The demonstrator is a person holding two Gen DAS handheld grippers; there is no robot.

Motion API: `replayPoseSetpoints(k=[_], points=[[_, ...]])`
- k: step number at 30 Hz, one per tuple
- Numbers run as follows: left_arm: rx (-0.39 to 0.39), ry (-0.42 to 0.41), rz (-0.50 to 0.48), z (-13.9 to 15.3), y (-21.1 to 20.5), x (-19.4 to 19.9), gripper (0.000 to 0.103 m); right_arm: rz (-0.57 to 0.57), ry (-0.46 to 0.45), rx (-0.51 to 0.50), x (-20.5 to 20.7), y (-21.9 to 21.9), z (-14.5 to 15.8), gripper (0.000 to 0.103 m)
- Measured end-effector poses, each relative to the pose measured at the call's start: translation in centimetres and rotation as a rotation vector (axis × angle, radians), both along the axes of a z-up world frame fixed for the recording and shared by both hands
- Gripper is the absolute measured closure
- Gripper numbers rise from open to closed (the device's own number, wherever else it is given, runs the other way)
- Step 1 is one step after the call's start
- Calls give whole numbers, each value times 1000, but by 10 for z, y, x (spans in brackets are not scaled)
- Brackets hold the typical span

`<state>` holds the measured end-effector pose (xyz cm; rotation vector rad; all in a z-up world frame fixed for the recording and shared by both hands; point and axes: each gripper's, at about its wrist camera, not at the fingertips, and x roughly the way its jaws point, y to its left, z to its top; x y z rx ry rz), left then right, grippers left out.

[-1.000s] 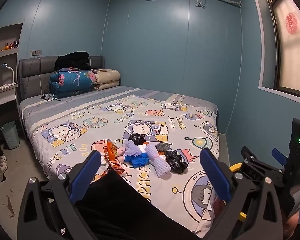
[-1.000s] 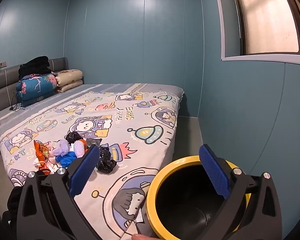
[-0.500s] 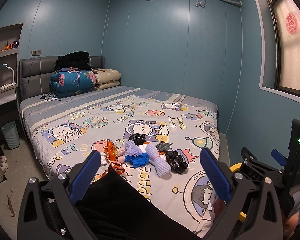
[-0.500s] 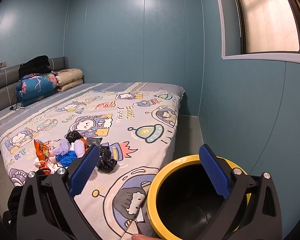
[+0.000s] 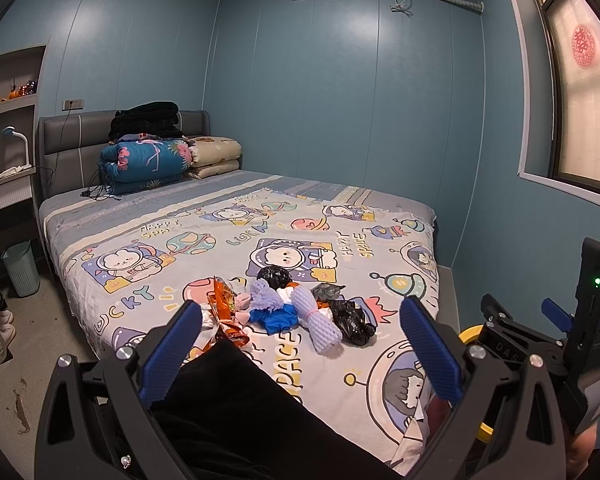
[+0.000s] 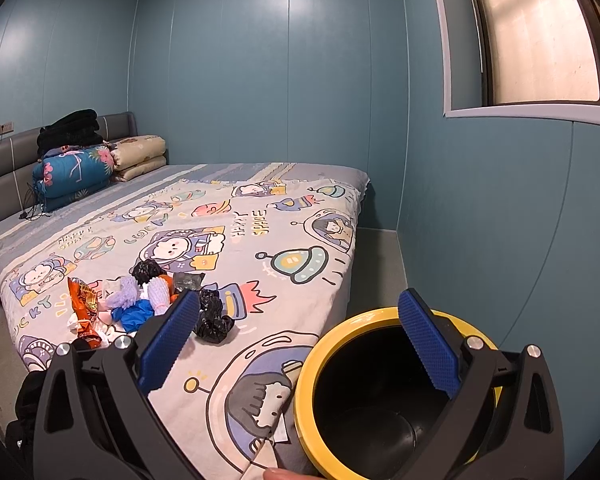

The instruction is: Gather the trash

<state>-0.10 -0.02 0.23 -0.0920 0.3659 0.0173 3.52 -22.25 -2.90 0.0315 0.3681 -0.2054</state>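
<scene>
Now, trash pile [image 5: 296, 312] lies ahead between your left gripper [image 5: 300, 352] fingers, spread, empty. Right gripper [image 6: 300, 344], spread too: pile past left finger, bin [image 6: 312, 364] under right.

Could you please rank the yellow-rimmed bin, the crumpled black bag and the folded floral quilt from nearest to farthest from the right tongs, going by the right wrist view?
1. Yellow-rimmed bin: directly below the open right tongs, beside the bed.
2. Crumpled black bag: left, on the bedspread.
3. Folded floral quilt: far left, against the headboard.
</scene>
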Motion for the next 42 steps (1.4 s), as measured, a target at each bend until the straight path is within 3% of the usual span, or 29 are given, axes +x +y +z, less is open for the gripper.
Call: replayPoseSetpoints(k=[42], points=[[-1, 5, 2, -2, 1, -2, 7, 0, 10, 1, 0, 3, -6, 8]])
